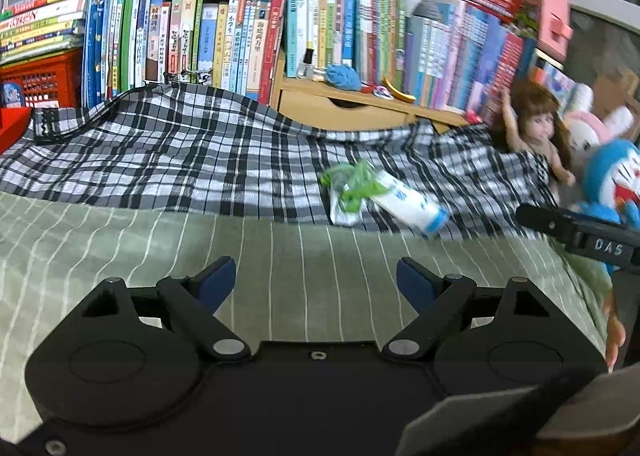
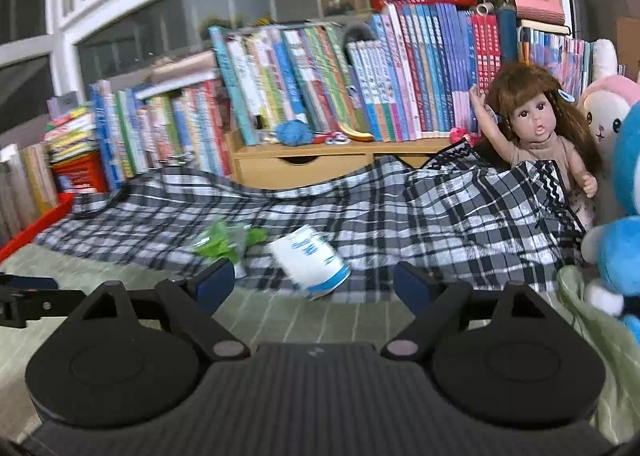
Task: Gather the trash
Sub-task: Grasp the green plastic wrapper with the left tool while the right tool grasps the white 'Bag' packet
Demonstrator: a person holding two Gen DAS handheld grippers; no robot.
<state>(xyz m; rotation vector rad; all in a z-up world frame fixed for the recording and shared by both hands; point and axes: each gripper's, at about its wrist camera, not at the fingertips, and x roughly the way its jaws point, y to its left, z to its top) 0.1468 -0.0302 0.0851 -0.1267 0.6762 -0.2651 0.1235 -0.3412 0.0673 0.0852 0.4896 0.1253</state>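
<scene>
Two wide-open, empty grippers, left gripper (image 1: 316, 280) and right gripper (image 2: 314, 282), near white bottle (image 2: 310, 262) and green wrapper (image 2: 228, 242) on plaid cloth (image 2: 400, 216)

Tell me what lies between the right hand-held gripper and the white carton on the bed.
In the right wrist view, only bare green striped sheet and the plaid cloth's edge lie between the open right hand-held gripper and the white carton. Nothing blocks it.

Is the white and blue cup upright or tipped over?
Tipped over. The white and blue cup lies on its side on the plaid cloth.
</scene>
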